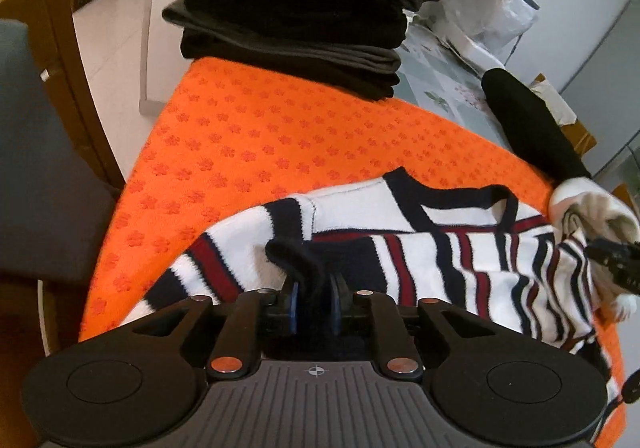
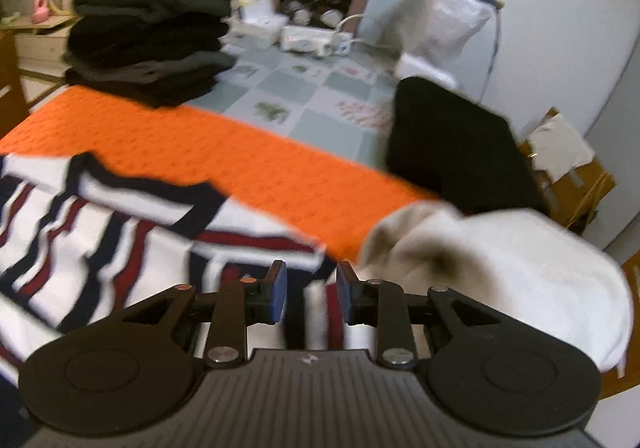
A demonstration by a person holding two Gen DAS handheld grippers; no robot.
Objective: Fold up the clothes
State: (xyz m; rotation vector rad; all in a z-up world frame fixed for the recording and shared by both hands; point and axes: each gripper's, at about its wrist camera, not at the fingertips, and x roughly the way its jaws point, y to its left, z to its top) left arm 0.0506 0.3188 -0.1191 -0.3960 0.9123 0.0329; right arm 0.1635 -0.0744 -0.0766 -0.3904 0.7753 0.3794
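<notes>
A white sweater [image 1: 400,208] with navy and red stripes lies spread on an orange mat [image 1: 260,136]. My left gripper [image 1: 314,300] is shut on a dark navy cuff [image 1: 292,256] of that sweater, which bulges up between its blue pads. At the right edge of the left wrist view my right gripper [image 1: 616,260] hovers over the sweater's far side. In the blurred right wrist view the right gripper [image 2: 311,290] stands open above the striped sweater [image 2: 120,232], with nothing pinched between its pads.
A tall stack of folded dark clothes [image 1: 296,20] [image 2: 148,32] stands at the mat's back corner. To the right lie a white cloth bundle [image 2: 500,268] and a black garment [image 2: 460,152]. A chair [image 1: 36,152] is at the left, with boxes and a plastic bag [image 2: 448,16] behind.
</notes>
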